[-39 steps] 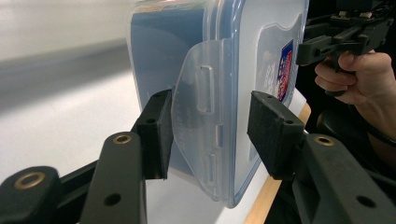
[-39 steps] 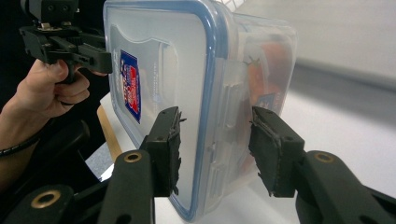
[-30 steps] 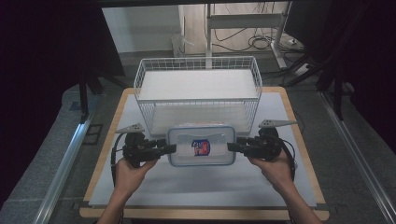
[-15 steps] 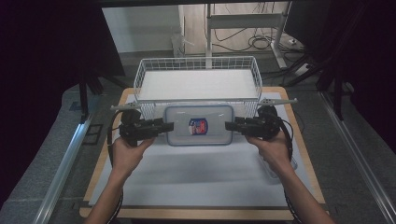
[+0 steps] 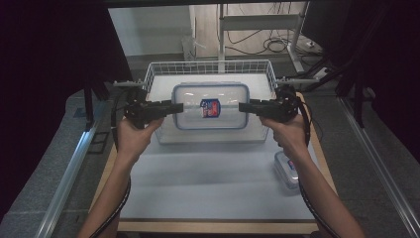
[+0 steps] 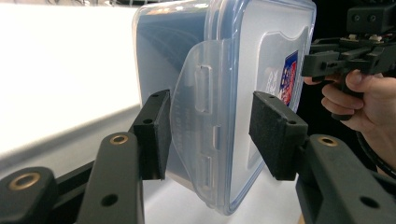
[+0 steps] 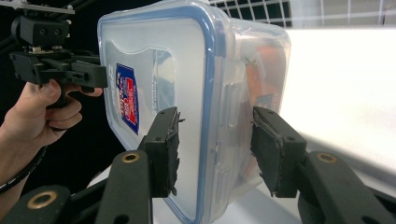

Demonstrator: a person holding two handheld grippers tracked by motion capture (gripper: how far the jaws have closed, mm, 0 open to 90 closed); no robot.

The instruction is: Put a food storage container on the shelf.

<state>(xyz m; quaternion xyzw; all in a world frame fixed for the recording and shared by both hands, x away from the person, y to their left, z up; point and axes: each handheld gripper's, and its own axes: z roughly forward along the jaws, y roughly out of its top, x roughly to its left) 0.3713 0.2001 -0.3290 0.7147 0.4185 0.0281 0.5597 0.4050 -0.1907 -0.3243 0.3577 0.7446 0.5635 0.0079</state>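
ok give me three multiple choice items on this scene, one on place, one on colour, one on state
1. Where is the large container?
A. over the wire basket
B. on the floor
C. on a shelf
2. What colour is its lid's rim?
A. red
B. blue
C. green
3. How is it carried?
A. by one tongs
B. resting, untouched
C. between left tongs and right tongs

A: the high view shows it above the basket.
B: a blue band rings the lid.
C: one tongs grips each end.
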